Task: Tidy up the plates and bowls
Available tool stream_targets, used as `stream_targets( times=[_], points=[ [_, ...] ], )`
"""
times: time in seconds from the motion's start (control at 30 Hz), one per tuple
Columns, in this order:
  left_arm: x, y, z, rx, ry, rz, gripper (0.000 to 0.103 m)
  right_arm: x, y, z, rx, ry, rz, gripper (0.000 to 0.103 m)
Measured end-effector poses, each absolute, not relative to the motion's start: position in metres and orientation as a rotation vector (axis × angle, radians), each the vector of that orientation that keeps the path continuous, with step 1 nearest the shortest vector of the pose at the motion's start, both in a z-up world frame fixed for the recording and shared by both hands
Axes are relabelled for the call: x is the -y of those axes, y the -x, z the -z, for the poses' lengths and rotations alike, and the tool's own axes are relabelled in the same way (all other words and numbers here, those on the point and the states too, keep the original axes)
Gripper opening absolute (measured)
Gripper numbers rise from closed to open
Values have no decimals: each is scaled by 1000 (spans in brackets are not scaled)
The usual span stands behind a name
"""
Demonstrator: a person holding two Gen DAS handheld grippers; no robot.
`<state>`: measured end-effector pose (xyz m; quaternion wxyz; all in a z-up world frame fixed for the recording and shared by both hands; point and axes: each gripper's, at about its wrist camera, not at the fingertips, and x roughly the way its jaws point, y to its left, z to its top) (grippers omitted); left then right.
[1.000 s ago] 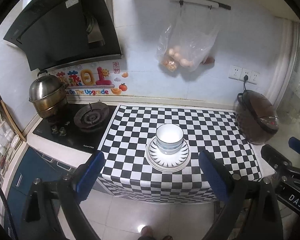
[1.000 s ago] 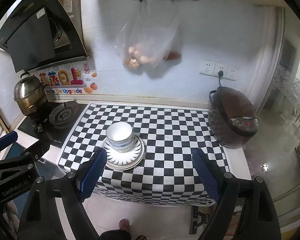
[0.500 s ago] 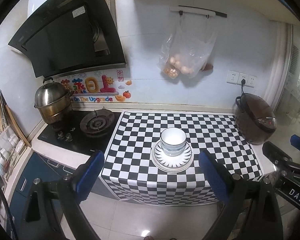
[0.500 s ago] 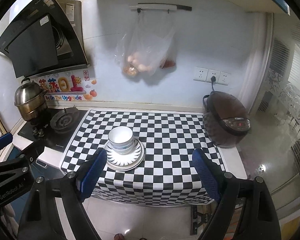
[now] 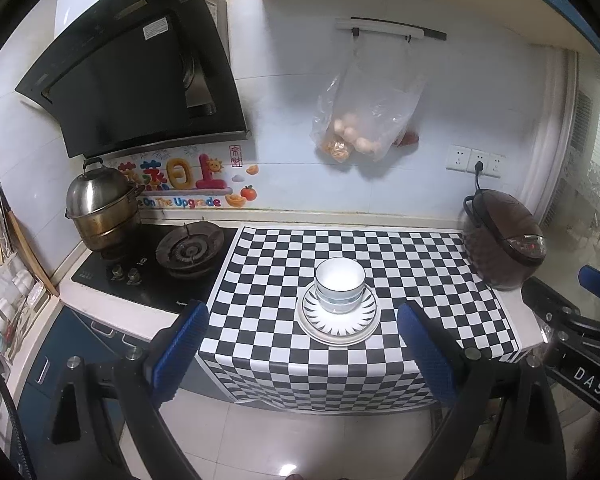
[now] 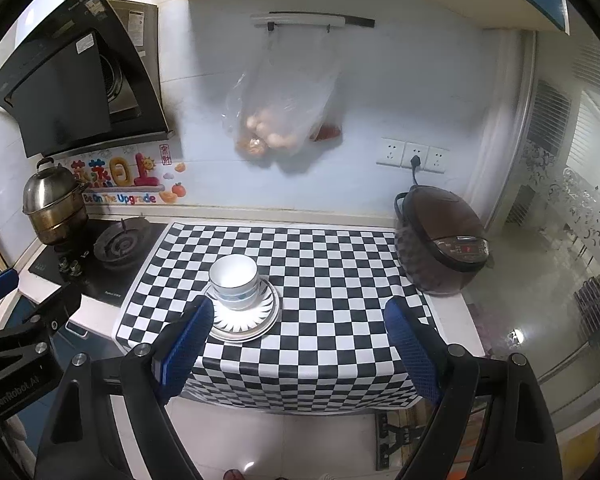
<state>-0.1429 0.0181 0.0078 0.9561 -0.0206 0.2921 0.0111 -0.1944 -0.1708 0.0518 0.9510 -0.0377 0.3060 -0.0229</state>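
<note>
White bowls with blue rims (image 5: 339, 285) sit nested on a stack of plates (image 5: 338, 324) with a black ray pattern, on the checkered mat (image 5: 284, 264). The same bowls (image 6: 233, 282) and plates (image 6: 244, 322) show in the right wrist view. My left gripper (image 5: 303, 350) is open and empty, held back from the counter's front edge, above the floor. My right gripper (image 6: 298, 344) is open and empty too, also back from the counter. Each gripper shows at the edge of the other's view.
A brown rice cooker (image 5: 504, 240) stands at the mat's right end. A gas hob (image 5: 188, 250) with a steel pot (image 5: 100, 208) is on the left, under a black hood (image 5: 140, 76). A plastic bag of food (image 5: 364, 120) hangs on the wall.
Both grippers have drawn back and risen away from the counter; the bowls and plates look smaller and farther. The stack has not moved. Both stay open.
</note>
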Motion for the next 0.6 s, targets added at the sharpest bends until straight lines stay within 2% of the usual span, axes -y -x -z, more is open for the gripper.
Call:
stream_targets(
  times=[0.6],
  points=[
    [-16,148,-10,-596,32,-4,96,179,199,-51,-637,70,53,89]
  ],
)
